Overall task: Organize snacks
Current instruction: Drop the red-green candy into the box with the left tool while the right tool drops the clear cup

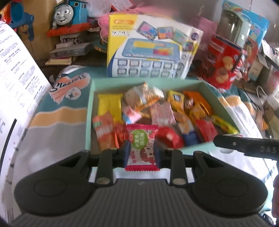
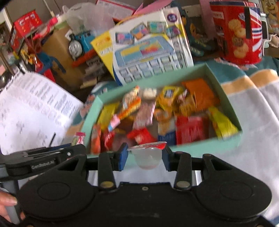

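Note:
My left gripper (image 1: 142,148) is shut on a small candy packet (image 1: 142,139), white and green with red zigzag edges and a cartoon face. It hangs just in front of the near wall of a mint-green box (image 1: 89,108) filled with several mixed snack packets. My right gripper (image 2: 144,152) is shut on a clear jelly cup (image 2: 147,158) with a red foil lid, also at the near edge of the mint-green box (image 2: 225,92). Each gripper shows in the other's view: the right one (image 1: 244,145) beside the box, the left one (image 2: 43,157) with its packet (image 2: 79,138).
The box rests on a striped teal, orange and white cloth (image 1: 57,125). Behind it lean a toy tablet carton (image 1: 148,47) and a red cookie tin (image 2: 238,31). A blue toy train (image 1: 69,14) stands far left, with a printed paper sheet (image 2: 34,108) close by. A hand (image 2: 7,206) grips the left handle.

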